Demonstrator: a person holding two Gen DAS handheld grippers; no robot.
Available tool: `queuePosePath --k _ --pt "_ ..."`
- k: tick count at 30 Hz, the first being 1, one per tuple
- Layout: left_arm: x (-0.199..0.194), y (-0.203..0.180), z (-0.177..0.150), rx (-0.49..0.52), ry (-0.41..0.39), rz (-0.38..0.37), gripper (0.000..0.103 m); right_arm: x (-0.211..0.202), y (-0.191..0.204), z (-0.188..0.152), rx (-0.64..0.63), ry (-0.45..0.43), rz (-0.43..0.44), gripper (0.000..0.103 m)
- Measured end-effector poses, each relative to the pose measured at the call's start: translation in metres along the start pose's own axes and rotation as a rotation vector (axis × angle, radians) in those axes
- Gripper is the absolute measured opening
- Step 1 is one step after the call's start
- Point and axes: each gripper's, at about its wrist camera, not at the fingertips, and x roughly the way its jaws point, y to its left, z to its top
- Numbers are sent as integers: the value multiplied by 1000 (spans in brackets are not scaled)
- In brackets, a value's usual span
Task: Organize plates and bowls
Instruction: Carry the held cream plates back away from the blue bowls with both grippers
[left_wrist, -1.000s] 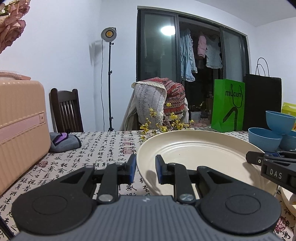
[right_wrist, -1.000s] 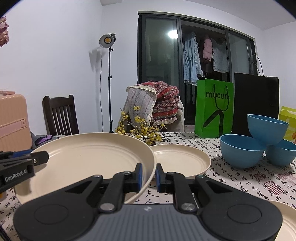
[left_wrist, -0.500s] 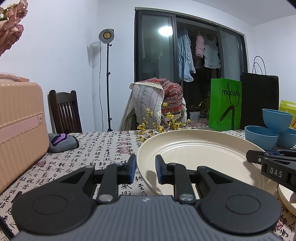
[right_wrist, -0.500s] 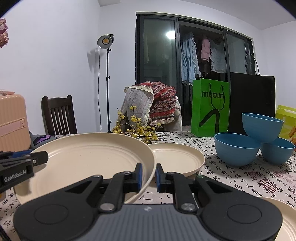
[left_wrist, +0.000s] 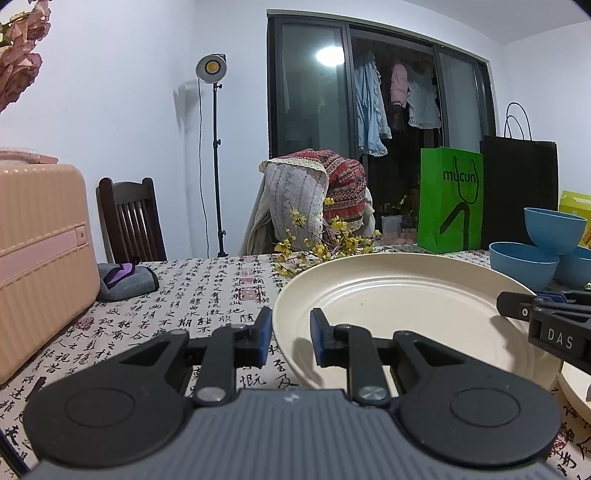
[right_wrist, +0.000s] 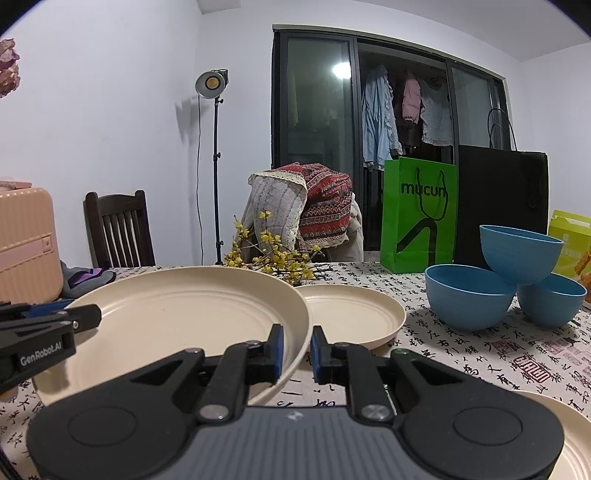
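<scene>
A large cream plate (left_wrist: 406, 306) is held from both sides. My left gripper (left_wrist: 286, 336) is shut on its left rim, and my right gripper (right_wrist: 297, 349) is shut on its right rim. In the right wrist view this plate (right_wrist: 177, 317) overlaps the left edge of a second cream plate (right_wrist: 354, 314) on the table. A third cream plate (right_wrist: 569, 443) shows at the bottom right. Three blue bowls sit at the right, one bowl (right_wrist: 521, 251) resting on top of two others (right_wrist: 469, 295). The bowls (left_wrist: 524, 264) also appear in the left wrist view.
A pink suitcase (left_wrist: 40, 251) stands on the table's left side with a grey pouch (left_wrist: 125, 280) beside it. Yellow flower sprigs (right_wrist: 273, 258), a green bag (right_wrist: 417, 221) and a black bag (right_wrist: 502, 203) line the far edge. Chairs stand behind the table.
Both grippers keep their hold on the large plate. The background has drifted slightly to the left in both views; nothing else has changed.
</scene>
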Motion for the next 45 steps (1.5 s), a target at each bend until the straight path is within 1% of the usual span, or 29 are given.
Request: queuePosePath --k 16,29,45 --pt "-12 -9 -1 -11 2 2 22 -17 -10 -4 -12 -9 4 15" --pt "-23 -24 -7 -11 8 -6 22 -27 -24 -15 -20 -11 -2 15" --pt "-38 -43 -9 -2 7 -8 22 -42 -38 -16 -9 -33 0 15"
